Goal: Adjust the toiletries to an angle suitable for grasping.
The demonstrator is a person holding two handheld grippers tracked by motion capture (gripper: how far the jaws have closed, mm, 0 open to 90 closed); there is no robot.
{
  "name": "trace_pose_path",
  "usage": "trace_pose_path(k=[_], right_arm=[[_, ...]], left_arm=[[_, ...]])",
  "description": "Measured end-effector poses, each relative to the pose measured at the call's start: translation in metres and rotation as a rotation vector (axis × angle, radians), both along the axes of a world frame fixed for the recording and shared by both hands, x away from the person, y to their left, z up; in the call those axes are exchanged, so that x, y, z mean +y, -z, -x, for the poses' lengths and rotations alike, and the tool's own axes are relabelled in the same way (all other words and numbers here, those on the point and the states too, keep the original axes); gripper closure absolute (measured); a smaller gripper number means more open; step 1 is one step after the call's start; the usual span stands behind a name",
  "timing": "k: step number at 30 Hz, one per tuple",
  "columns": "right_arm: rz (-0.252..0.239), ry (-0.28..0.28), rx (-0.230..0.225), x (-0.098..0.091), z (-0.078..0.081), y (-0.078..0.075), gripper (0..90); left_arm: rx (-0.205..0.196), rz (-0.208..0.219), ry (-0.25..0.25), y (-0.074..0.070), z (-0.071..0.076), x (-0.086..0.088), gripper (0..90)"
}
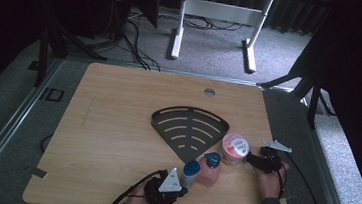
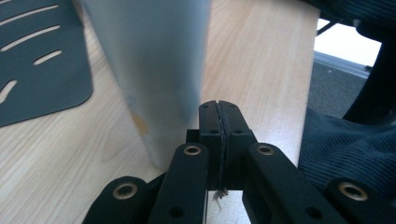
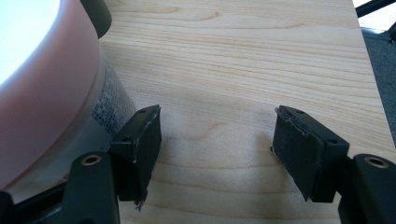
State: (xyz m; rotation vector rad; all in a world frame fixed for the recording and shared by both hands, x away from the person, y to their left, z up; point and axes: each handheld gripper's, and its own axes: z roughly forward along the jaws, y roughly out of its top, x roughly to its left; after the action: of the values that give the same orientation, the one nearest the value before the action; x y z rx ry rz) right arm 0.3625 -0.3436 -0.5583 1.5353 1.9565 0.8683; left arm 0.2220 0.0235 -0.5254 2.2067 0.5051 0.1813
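High view: three containers are lined up at the table's [image 1: 116, 126] near edge, just below a dark slotted tray [image 1: 189, 128]. The right gripper [image 3: 217, 144], jaws spread with nothing between them, is set just beside the pink tub [image 1: 235, 148]; its left jaw could nudge the tub over if swung. The left gripper [image 2: 219, 121], jaws pressed together, is close against the blue-capped bottle [image 1: 190, 174], a pale cylinder, likely toppled by a push.

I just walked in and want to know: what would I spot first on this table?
Probably the dark fan-shaped slotted tray in the middle of the wooden table. Just in front of it stand three containers in a row: a blue-capped bottle, a pink bottle and a pink tub, with a hand-held gripper at each end.
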Motion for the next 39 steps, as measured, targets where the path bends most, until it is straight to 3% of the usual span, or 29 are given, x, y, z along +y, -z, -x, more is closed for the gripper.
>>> trace_pose_path(k=[7, 14, 21, 26, 32, 36, 39], right_arm=[[0.001, -0.001, 0.000, 0.000, 0.000, 0.000, 32.3], [0.001, -0.001, 0.000, 0.000, 0.000, 0.000, 32.3], [0.001, -0.001, 0.000, 0.000, 0.000, 0.000, 32.3], [0.001, -0.001, 0.000, 0.000, 0.000, 0.000, 32.3], [0.001, -0.001, 0.000, 0.000, 0.000, 0.000, 32.3], [0.001, -0.001, 0.000, 0.000, 0.000, 0.000, 32.3], [0.001, -0.001, 0.000, 0.000, 0.000, 0.000, 32.3]], left_arm=[[-0.006, -0.006, -0.093, 0.000, -0.012, 0.012, 89.4], [0.000, -0.019, -0.151, 0.000, -0.032, 0.016, 87.6], [0.000, -0.038, -0.190, 0.002, -0.052, 0.015, 86.7], [0.001, -0.038, -0.204, 0.001, -0.057, 0.013, 84.4], [0.024, 0.004, -0.180, -0.004, -0.047, 0.018, 68.0], [0.025, -0.003, -0.154, -0.009, -0.040, 0.014, 55.4], [0.045, 0.024, -0.143, -0.012, -0.039, 0.011, 47.4]])
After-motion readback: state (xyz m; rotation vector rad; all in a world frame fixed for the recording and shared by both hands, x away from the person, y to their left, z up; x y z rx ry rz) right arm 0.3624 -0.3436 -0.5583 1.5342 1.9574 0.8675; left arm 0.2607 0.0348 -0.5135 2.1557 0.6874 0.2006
